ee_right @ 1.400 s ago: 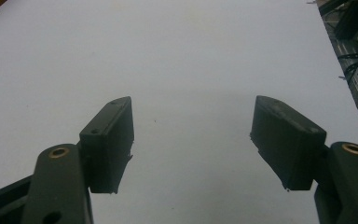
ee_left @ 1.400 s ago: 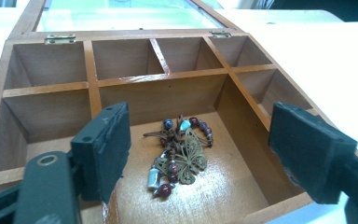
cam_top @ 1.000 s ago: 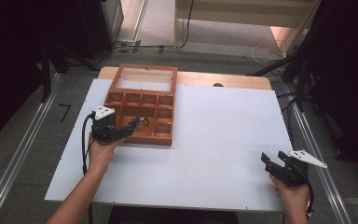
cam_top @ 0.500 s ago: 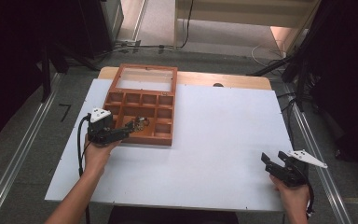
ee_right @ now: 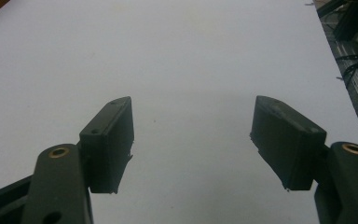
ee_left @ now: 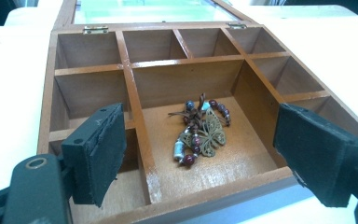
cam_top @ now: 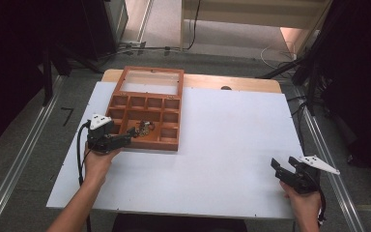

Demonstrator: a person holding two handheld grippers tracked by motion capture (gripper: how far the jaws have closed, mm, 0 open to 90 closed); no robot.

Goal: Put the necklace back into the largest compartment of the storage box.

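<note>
High view: brown wooden compartmented box (cam_top: 147, 118) with its glass-paned lid laid open, at 11 o'clock on the white table (cam_top: 232, 159). A beaded bracelet with brass butterfly charm (ee_left: 200, 130) lies in its large middle compartment. Left gripper (ee_left: 200, 154), jaws wide, faces it; right gripper (ee_right: 191, 140), jaws wide, hovers at 4 o'clock.

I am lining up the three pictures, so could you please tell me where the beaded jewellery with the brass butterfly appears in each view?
High view: the beaded jewellery lies in the wide middle compartment of the wooden box, just ahead of the left gripper.
Left gripper view: centre of the picture, on the compartment floor between the open jaws.
Right gripper view: not in it; bare white table.
Shared landmark: the white table.
</note>
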